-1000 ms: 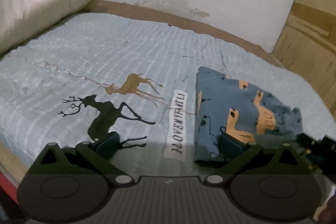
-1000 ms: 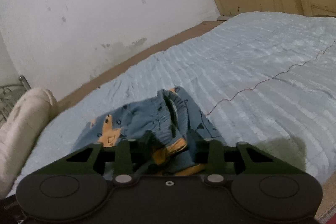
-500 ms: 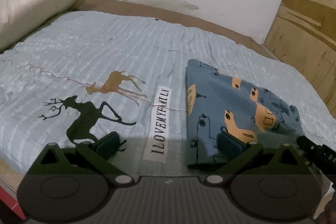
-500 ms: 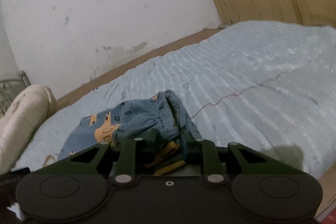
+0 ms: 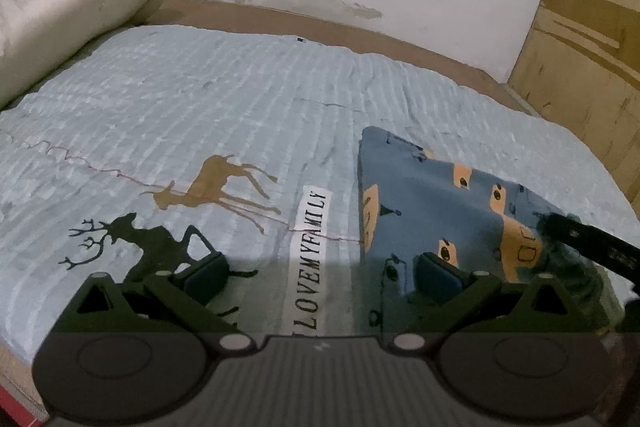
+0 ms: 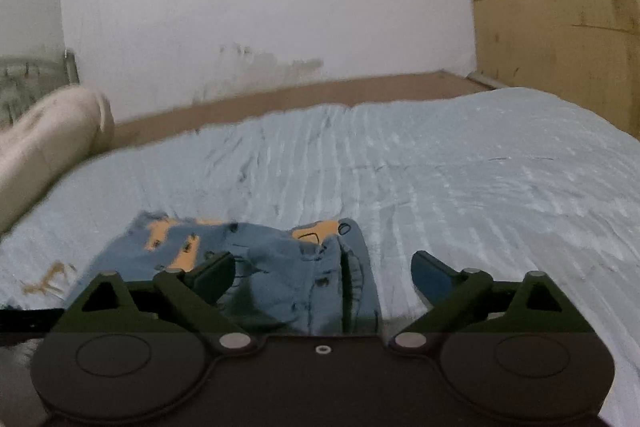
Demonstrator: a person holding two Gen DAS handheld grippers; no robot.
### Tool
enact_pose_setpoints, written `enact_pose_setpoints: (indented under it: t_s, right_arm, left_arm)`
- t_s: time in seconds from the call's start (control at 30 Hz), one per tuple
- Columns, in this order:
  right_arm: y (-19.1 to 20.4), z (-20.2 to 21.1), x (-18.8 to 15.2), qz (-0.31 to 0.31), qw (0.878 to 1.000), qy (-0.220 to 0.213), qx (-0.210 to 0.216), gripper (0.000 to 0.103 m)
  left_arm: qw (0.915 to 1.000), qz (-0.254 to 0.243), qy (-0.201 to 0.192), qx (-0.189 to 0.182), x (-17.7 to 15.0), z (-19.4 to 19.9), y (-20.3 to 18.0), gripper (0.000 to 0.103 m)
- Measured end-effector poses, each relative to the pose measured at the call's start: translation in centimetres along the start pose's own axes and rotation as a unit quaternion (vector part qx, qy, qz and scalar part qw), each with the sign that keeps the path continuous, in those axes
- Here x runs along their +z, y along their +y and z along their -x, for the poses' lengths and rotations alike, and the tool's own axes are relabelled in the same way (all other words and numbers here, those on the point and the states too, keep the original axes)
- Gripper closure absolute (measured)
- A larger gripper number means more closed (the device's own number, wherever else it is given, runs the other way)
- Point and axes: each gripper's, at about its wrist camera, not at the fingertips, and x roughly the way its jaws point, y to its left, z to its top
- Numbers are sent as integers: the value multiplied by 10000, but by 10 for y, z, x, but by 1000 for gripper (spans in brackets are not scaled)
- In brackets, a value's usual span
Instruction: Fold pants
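Spread over the bed, the pale blue ribbed quilt carries the blue cartoon-print pants, already a compact folded bundle. It lies just ahead of the right gripper, whose jaws have just been opening and stand released around the waistband end. The left gripper is also wide open and empty, so little seems left.

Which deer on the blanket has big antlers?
The black deer, printed nearest the camera, has branching antlers. The brown deer behind it shows none.

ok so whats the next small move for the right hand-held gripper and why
Probably back the right hand-held gripper away. Its jaws have just opened, pads clear of the pants, which lie folded on the blue bedspread. The left hand-held gripper is open too, so the fold looks finished.
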Motion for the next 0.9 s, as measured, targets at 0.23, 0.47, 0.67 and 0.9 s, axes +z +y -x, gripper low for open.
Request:
enact_pose_setpoints:
  t_s: [0.23,0.47,0.67,0.9]
  right_arm:
    - [-25,-23,-11,-549,9972,180,-471,1]
    - [-9,-8,4,63,9994,-142,-315,1]
    - [28,-48,18,1217,9917,338,253,1]
    - [0,-69,9,490,9969,566,-221,1]
  left_arm:
    - [9998,-176,-39,-70,-10,-2,4,1]
    - [9997,-168,-142,-95,16,-5,6,1]
    - [9974,-712,27,87,45,-40,-17,1]
    - [9970,-738,250,42,38,-56,-18,0]
